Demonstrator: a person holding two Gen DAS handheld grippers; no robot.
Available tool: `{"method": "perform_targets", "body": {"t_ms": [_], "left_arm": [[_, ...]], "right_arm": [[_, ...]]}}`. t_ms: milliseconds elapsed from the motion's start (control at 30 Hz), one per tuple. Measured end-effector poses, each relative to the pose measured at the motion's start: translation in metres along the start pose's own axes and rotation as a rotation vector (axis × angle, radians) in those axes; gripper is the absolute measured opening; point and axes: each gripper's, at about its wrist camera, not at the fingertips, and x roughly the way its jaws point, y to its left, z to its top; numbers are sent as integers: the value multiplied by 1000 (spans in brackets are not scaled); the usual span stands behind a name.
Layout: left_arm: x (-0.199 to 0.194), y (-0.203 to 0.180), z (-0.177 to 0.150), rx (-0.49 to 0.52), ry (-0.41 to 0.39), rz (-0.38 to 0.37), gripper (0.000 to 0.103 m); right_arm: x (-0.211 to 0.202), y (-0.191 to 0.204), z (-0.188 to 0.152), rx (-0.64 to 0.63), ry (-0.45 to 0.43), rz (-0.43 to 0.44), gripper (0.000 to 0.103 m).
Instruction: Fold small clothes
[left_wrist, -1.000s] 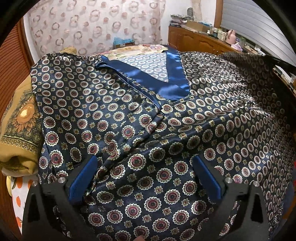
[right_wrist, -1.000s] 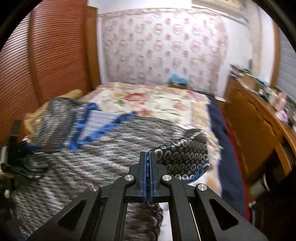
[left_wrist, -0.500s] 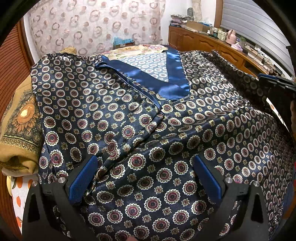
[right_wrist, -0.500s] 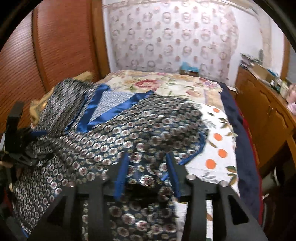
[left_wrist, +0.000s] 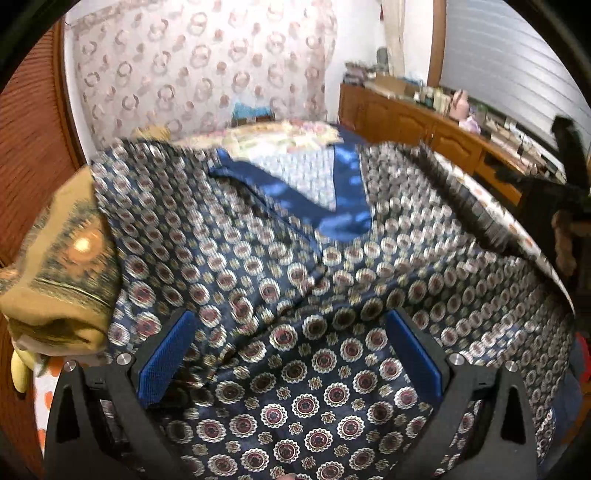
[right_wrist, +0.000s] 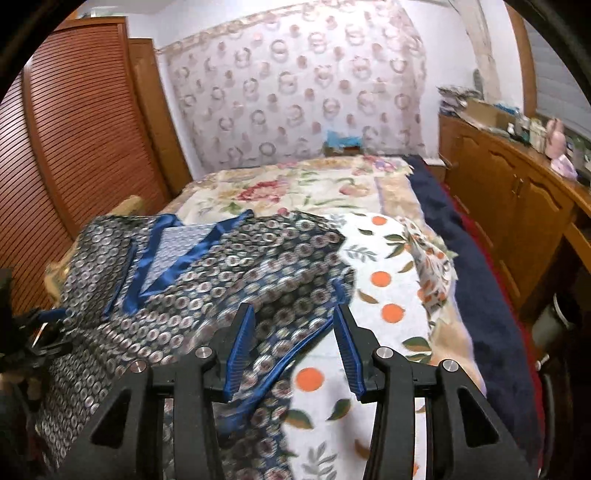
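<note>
A navy satin shirt with round medallion print and a plain blue collar band lies spread on the bed; it also shows in the right wrist view. Its right sleeve is folded in across the body, cuff lying by the right gripper. My left gripper is open, low over the shirt's hem area, fabric between its blue pads without being pinched. My right gripper is open and empty just above the cuff's blue edge. The right gripper also shows at the right edge of the left wrist view.
A mustard patterned cloth is bunched at the shirt's left. The bed has an orange-dotted sheet and a floral quilt. A wooden cabinet runs along the right, and a slatted wooden wardrobe stands left.
My right gripper carried the sleeve in over the shirt, opened and let it drop, then drew back to the right. My left gripper lifted and tilted up a little, staying open.
</note>
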Motion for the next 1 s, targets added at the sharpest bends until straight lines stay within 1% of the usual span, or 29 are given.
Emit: {"method": "perform_targets", "body": {"t_ms": [133,233,333,400,433,467,500,533,600,700,800,1000], "left_arm": [[-23,0,10,6,-67,12,103],[-37,1,15,10,-108,14,103],[-47,0,15,22,-134,30,103],[-51,2,14,21,-141,35,103],[-49,2,14,18,-140,37,103],[-49,5,14,14,-138,39,103],[-48,6,13,8,-135,41,103],[-47,6,13,3,-133,41,103],[-46,8,13,-7,-131,42,103],[-48,12,12,-13,-138,50,103],[-50,19,14,-26,-146,54,103],[-56,30,20,-50,-164,64,103]], "right_arm": [[33,-2,7,-15,88,-62,46],[60,-4,9,-14,155,-74,46],[79,-5,13,0,189,-69,46],[85,-3,15,-15,184,-86,45],[87,-2,16,-21,183,-93,42],[89,0,17,-27,182,-96,31],[90,1,17,-39,182,-99,16],[93,4,18,-63,183,-110,9],[94,9,18,-97,186,-110,3],[82,19,25,-117,128,-95,2],[70,37,42,-126,55,-38,2],[59,97,73,-232,-13,74,2]]}}
